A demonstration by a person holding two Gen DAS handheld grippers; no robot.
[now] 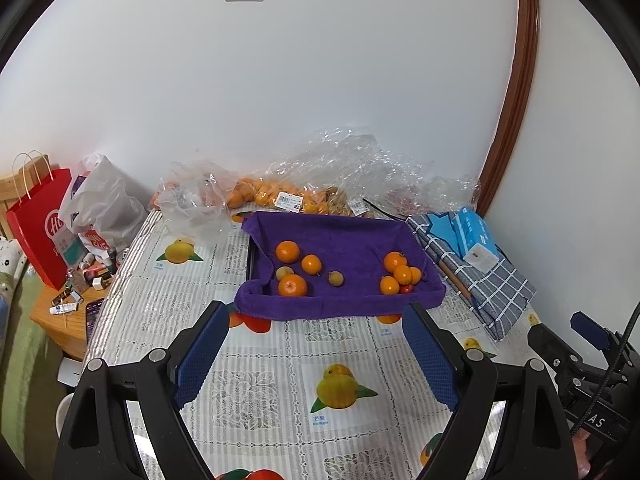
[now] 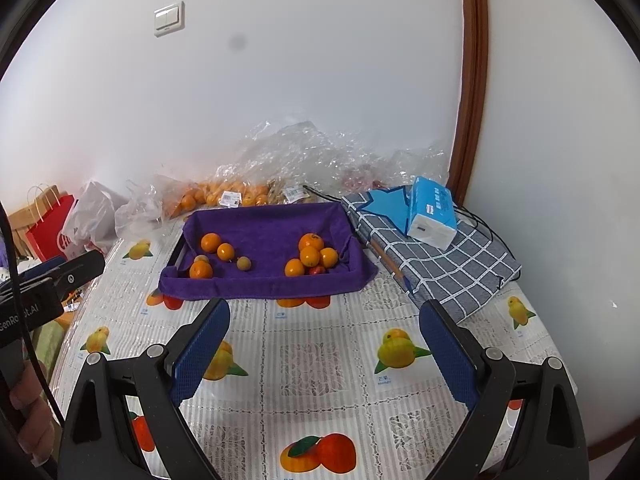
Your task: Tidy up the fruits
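left wrist view, left gripper [image 1: 316, 312] jaws wide apart and empty, right gripper [image 2: 325, 310] likewise, oranges [image 1: 394, 274] on purple towel [image 1: 348, 232]

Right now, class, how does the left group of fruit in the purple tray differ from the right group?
The left group is loosely spread; the right group is bunched tight, fruits touching. The left group holds three oranges plus two pale brownish small fruits; the right group holds four oranges and a small red fruit. Both lie on the purple towel lining the tray, and neither open gripper touches them.
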